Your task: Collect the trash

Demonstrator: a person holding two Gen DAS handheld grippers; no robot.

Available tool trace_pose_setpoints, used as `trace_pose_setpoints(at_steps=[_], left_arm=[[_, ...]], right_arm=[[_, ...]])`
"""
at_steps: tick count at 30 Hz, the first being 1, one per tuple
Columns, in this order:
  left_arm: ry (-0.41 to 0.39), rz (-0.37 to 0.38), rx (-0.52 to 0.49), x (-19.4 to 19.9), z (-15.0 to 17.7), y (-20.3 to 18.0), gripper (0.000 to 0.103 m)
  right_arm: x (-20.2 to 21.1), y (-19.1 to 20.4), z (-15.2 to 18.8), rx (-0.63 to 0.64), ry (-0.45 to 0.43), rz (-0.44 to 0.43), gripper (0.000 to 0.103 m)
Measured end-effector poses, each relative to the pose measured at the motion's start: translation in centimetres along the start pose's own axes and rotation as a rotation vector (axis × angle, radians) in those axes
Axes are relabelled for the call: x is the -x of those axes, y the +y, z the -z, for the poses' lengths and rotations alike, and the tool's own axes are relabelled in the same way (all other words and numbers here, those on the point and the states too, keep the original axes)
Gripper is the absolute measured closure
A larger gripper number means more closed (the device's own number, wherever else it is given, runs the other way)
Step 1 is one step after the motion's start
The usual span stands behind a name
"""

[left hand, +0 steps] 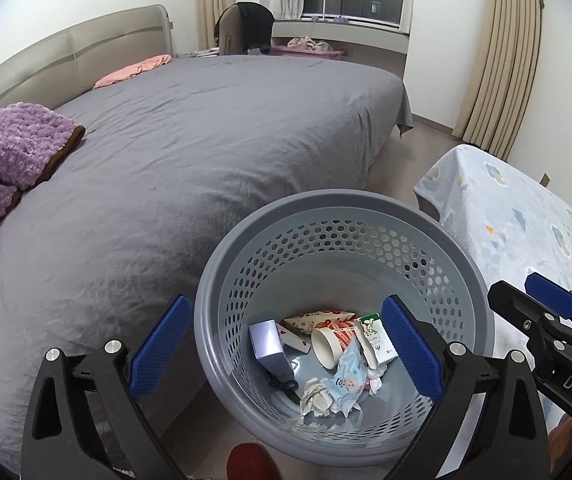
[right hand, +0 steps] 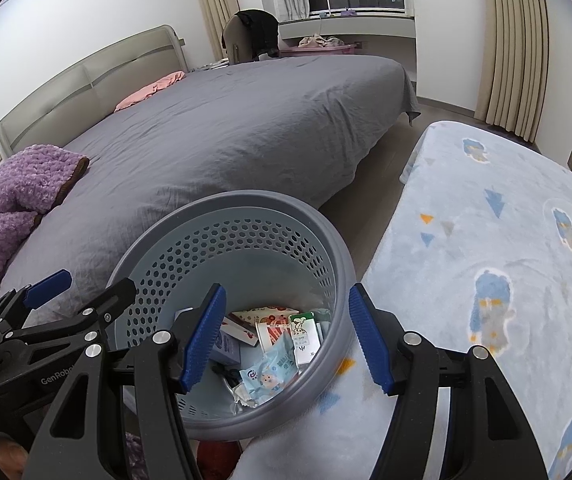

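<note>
Both grippers hang over the bin [left hand: 341, 320]. The left gripper [left hand: 286, 350] is spread wide and empty; the right gripper [right hand: 286, 338] is half spread, also empty. Below the fingers, trash [left hand: 325, 356] lies at the bin's bottom: a drop seems finished. Next comes finding more litter; the bed [left hand: 190, 152] beyond looks clear.

We count one grey perforated basket [left hand: 246, 256] and, inside it, one paper cup [left hand: 327, 346], one purple box [left hand: 268, 344], one green-and-white carton [left hand: 377, 340], one pair of black scissors [left hand: 284, 386] and one crumpled paper wad [left hand: 317, 398]. Farther off lie two purple fuzzy cushions [left hand: 14, 148] at left and one pink pillow [left hand: 134, 70].
</note>
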State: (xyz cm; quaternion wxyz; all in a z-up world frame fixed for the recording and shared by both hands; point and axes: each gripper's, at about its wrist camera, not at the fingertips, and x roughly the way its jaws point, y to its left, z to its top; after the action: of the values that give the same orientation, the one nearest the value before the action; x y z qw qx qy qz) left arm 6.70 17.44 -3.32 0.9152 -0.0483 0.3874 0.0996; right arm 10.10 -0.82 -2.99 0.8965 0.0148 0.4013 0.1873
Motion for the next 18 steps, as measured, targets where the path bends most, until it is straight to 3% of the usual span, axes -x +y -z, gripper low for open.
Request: trace_pose_setpoints(at_steps=[18], left_arm=[[0.002,-0.006,0.003,0.08,0.02,0.32,0.007]], right_arm=[[0.02,-0.02,0.18,-0.002,0.004,0.005,0.041]])
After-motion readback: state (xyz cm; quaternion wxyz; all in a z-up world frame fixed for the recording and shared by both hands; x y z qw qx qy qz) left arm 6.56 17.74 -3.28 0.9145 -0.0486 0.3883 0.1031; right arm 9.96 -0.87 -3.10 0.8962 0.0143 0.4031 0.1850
